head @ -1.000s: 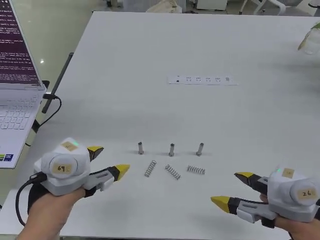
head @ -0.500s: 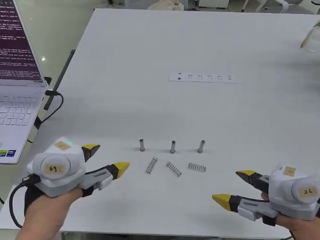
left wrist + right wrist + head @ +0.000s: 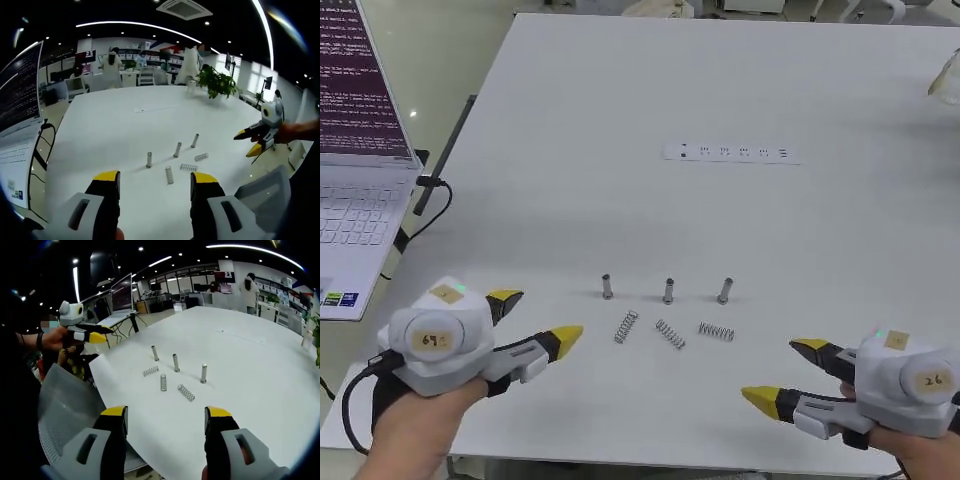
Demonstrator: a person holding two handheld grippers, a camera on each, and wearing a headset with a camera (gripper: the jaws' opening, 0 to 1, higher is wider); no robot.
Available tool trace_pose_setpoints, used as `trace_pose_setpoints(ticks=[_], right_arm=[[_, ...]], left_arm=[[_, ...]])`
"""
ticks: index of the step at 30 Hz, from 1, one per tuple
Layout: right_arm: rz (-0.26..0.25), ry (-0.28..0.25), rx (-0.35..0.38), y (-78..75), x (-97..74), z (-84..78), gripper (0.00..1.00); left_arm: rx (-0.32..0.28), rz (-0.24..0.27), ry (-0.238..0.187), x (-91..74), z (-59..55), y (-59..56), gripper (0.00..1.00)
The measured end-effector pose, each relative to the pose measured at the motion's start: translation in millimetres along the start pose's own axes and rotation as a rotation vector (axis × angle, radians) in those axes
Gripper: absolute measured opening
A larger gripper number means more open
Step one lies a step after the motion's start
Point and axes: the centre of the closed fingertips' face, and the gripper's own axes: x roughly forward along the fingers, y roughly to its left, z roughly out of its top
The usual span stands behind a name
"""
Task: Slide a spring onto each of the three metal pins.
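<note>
While springs [image 3: 669, 334] lie beside pins [image 3: 668, 291], the laptop [image 3: 350, 215] is cropped.

pins [image 3: 668, 291] row on table [image 3: 620, 120] | springs [image 3: 670, 333] just before | laptop [image 3: 350, 200] far left

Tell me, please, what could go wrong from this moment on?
The springs lie flat and close together, so the open left hand-held gripper may nudge a neighbour and roll it away. The pins stand upright just behind the springs; a jaw reaching in could knock one over.
</note>
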Motion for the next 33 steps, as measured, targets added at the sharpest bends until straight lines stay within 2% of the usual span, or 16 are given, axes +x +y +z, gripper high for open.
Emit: trace_pose_setpoints(ticks=[9, 18, 23, 33], right_arm=[[-0.01, -0.003, 0.005, -2.5, -5.0, -0.8, 0.61], [-0.01, 0.005, 0.0, -1.4, -6.4, -2.4, 0.61], [-0.007, 0.003, -0.005, 1.3, -4.8, 0.8, 0.61], [-0.004, 0.001, -0.007, 5.1, -1.7, 4.2, 0.6]], left_arm=[[0.004, -0.013, -0.005, 4.8, 4.1, -8.4, 0.52], [0.009, -0.041, 0.004, 12.8, 0.2, -18.1, 0.51], [0.02, -0.059, 0.019, 16.4, -5.6, -23.5, 0.5], [0.028, -0.106, 0.054, 36.3, -17.1, -36.9, 0.48]])
